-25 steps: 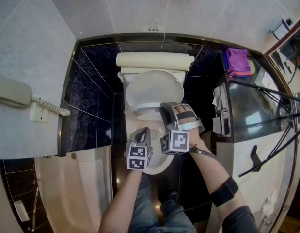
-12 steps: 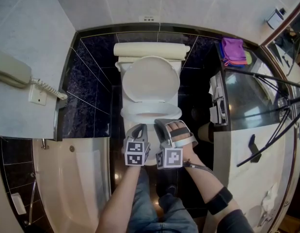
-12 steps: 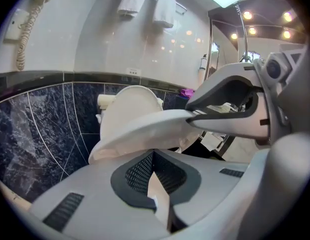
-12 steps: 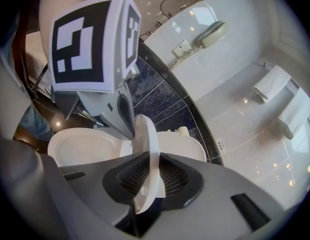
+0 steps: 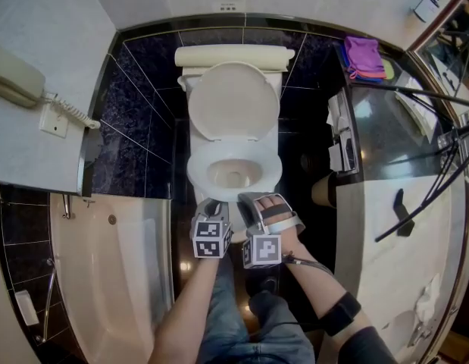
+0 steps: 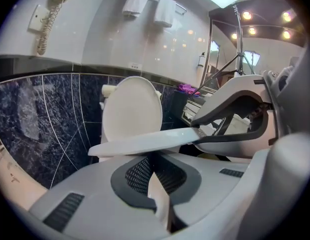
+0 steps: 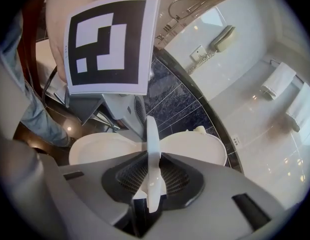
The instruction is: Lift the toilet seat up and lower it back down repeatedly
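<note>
Head view: the toilet seat (image 5: 197, 177) is seen lying down on the bowl (image 5: 234, 174) at mid-frame, its long axis running up the picture toward the raised lid (image 5: 234, 101). Both tools are parked just below its front rim, the left gripper (image 5: 212, 206) beside the right gripper (image 5: 248, 201), so the seat lies straight ahead of them, up-frame.

Left gripper view: the seat (image 6: 144, 144) is stretched flat across the centre, just beyond the tips. These jaws are set narrow, and nothing is pinched; whether the rim is touched cannot be told.

Right gripper view: the rim (image 7: 151, 134) is seen edge-on, slotted between the jaws, which have just been opening and are held loosely apart around it. For the next lift the right gripper is judged the better placed: only a squeeze is needed.
</note>
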Motion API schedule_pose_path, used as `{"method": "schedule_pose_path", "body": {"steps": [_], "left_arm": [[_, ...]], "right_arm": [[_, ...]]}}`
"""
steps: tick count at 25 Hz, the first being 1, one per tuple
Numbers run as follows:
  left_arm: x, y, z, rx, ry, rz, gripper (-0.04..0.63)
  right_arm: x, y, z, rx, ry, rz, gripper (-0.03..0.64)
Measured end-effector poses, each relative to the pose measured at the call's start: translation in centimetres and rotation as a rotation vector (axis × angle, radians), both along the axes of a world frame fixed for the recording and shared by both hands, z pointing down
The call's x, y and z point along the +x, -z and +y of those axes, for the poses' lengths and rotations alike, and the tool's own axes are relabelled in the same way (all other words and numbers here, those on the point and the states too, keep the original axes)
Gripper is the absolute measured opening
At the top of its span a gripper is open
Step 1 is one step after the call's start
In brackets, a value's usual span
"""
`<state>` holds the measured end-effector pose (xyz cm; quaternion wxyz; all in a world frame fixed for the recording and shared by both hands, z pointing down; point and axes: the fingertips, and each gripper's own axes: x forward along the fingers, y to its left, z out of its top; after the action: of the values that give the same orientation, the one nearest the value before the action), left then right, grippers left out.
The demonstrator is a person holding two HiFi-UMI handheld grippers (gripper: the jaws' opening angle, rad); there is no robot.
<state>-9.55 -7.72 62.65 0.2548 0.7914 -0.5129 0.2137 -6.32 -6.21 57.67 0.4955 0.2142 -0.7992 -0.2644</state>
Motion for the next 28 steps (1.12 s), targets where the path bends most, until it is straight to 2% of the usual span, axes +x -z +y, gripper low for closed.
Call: {"method": "schedule_pose_path", "body": {"steps": [6, 8, 9, 15, 20, 25, 28], "left_arm": [[-0.2, -2.6, 2.7, 0.004, 0.002, -0.014, -0.009], [-0.2, -3.7, 3.5, -0.005, 0.006, -0.013, -0.009], [-0.1, -4.3, 4.0, -0.011, 0.008, -0.010, -0.009], [0.0, -9.1, 7.5, -0.064, 0.027, -0.019, -0.009], [0.3, -14.6, 11.5, -0.125, -0.006, -0.066, -0.011], [0.3, -20.4, 14.3, -0.173, -0.020, -0.093, -0.011], [0.9, -23.2, 16.3, -0.230, -0.031, -0.081, -0.011]], "right_arm": [[-0.2, -2.2, 3.9, -0.053, 0.026, -0.055, 0.098], [0.1, -2.8, 5.4, -0.073, 0.019, -0.084, 0.070], [0.5, -3.2, 6.0, -0.082, 0.009, -0.097, 0.034], [4.5, -7.5, 7.9, -0.134, -0.110, -0.130, 0.018], [7.5, -11.7, 8.7, -0.182, -0.237, -0.170, 0.017], [9.0, -16.0, 9.3, -0.215, -0.306, -0.198, 0.017], [9.2, -18.3, 9.4, -0.231, -0.332, -0.211, 0.017]]}}
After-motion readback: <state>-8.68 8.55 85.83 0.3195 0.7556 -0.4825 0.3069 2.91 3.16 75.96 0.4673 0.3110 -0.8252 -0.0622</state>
